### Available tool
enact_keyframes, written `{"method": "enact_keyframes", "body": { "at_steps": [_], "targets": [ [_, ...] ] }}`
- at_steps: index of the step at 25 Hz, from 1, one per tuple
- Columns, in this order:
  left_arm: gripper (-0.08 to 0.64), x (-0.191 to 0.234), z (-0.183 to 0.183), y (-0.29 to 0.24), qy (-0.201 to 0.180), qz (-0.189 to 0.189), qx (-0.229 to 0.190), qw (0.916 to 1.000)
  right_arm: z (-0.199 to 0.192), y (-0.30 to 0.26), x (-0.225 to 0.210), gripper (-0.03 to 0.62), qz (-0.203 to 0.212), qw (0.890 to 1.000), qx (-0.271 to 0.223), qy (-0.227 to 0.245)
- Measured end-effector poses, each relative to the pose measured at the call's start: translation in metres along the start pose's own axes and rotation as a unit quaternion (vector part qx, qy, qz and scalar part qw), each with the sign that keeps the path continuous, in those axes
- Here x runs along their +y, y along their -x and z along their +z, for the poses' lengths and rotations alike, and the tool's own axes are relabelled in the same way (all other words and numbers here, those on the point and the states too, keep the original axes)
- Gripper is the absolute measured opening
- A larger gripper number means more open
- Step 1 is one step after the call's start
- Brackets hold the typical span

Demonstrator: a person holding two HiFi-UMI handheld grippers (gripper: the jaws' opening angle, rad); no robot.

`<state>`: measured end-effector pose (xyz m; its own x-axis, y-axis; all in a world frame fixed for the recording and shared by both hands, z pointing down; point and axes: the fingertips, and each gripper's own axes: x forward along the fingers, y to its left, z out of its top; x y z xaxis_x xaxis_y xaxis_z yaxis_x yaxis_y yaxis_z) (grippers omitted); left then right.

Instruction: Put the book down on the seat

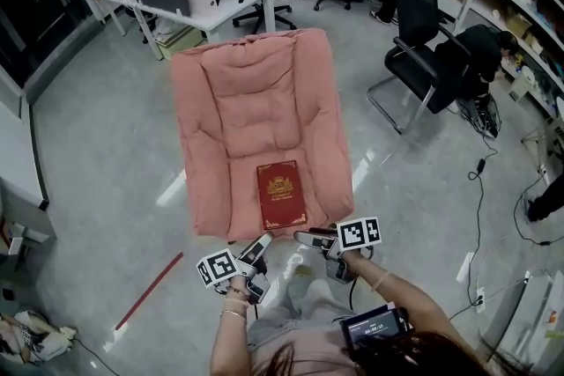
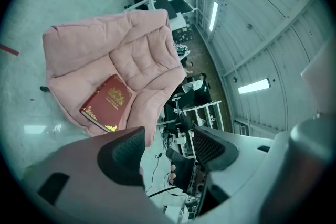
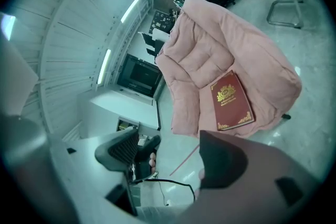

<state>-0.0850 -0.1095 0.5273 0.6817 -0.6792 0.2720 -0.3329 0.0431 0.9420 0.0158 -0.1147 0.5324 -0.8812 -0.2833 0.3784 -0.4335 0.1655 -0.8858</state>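
Left gripper (image 2: 168, 150) and right gripper (image 3: 170, 157) are hanging jaws apart, empty; I'm judging book (image 1: 281, 195) ahead stiff, light, pinchable at near edge.

The book (image 1: 281, 195) is deep red with a gold crest and gold corner ornaments. The seat (image 1: 231, 114) is salmon pink. The left gripper (image 1: 262, 242) and the right gripper (image 1: 306, 237) bear black-and-white square markers. The floor (image 1: 106, 189) is pale grey with a red strip (image 1: 150, 291).

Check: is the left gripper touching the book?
Apart. Left gripper view: the left gripper is open and empty; the book lies well beyond its jaws on the seat.
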Motion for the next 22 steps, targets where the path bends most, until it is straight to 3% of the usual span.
{"method": "enact_keyframes", "body": {
  "at_steps": [8,16,22],
  "targets": [
    [0.296,-0.008,-0.028,0.044,-0.020,-0.009,0.044,0.9988,-0.036,0.005,0.040,0.380,-0.010,1.000,-0.020,0.020],
    [0.288,-0.010,-0.050,0.085,-0.019,-0.028,0.054,0.9979,-0.094,0.007,0.073,0.377,-0.036,0.996,0.000,0.080],
    [0.288,-0.020,-0.071,0.116,-0.047,-0.049,0.065,0.9956,-0.129,0.013,0.091,0.377,-0.040,0.996,-0.011,0.081]
  ]
}}
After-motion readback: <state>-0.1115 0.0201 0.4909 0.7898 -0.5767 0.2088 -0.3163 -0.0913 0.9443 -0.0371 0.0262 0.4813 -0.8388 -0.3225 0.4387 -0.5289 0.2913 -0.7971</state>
